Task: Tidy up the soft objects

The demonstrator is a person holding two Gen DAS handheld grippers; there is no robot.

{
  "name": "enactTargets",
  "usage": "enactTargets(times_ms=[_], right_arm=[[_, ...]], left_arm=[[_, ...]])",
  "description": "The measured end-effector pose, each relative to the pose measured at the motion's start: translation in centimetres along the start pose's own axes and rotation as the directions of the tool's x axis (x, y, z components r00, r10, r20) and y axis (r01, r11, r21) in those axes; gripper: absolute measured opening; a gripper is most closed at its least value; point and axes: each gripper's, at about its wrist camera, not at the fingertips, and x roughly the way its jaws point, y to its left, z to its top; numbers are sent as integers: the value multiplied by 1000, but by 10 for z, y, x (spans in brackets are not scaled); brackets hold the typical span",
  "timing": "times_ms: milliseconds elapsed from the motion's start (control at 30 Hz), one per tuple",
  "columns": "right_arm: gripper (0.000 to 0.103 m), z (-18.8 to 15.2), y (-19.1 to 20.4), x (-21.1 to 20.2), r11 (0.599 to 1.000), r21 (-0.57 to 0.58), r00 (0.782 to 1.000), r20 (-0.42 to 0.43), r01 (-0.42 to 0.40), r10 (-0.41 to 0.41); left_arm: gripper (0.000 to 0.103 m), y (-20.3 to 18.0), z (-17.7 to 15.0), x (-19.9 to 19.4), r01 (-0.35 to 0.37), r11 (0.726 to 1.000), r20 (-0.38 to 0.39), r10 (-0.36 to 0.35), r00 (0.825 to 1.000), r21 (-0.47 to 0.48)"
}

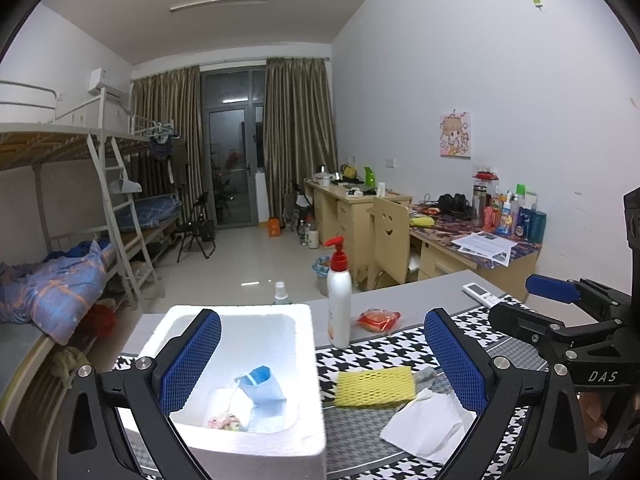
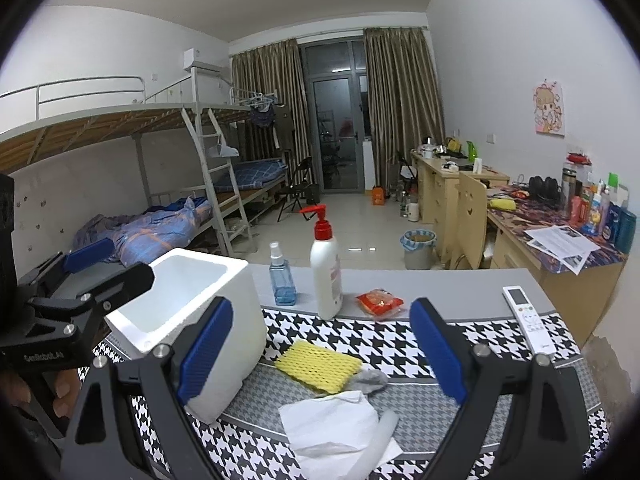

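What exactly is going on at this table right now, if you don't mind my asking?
A person holding a gripper in each hand is sorting soft things into the white foam box. A blue sock and some other soft items already lie inside. The yellow foam net, a grey cloth and a white tissue are on the houndstooth mat. The left gripper and the right gripper are both open and empty.

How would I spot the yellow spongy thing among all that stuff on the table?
Start at the white foam box on the houndstooth cloth. Just right of it lies the yellow foam net, flat, beside a grey sock and white tissue. It alone is bright yellow and mesh-textured.
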Motion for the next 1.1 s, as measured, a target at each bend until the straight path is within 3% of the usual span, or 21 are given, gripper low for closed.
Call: enactTargets(times_ms=[1100], right_arm=[[93, -18, -55, -9, 999, 1, 998, -52, 43, -42]], left_arm=[[102, -49, -4, 39, 37, 999, -81, -36, 996, 20]])
